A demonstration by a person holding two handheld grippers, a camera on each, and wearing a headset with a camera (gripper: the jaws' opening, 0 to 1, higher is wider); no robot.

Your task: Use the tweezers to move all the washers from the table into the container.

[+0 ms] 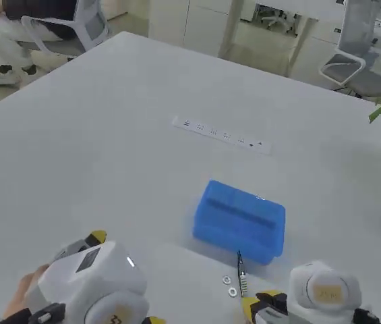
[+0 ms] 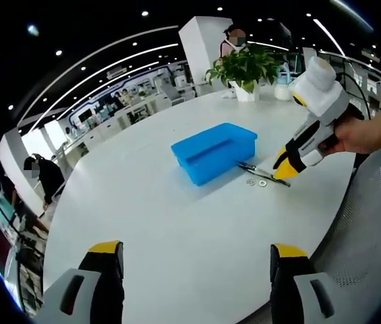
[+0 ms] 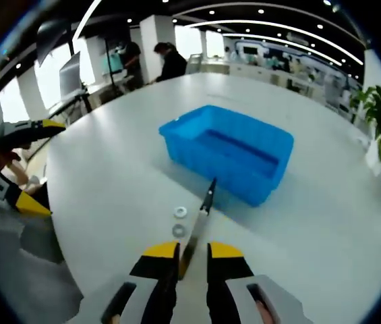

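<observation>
Right gripper (image 3: 191,252) clamped tight on the tweezers (image 3: 201,214), tips pointing at the blue container (image 3: 227,152). Two washers (image 3: 181,212) lie on the white desk (image 1: 109,135) near the container, outside it, just beside the tweezers. Left gripper (image 2: 197,256) jaws spread wide, holding nothing, well apart from the container.

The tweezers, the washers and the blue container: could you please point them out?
tweezers (image 3: 200,217), right gripper view, midway along their length.
washers (image 3: 177,212), right gripper view, ring of the farther one.
blue container (image 3: 207,165), right gripper view, near outer wall.
</observation>
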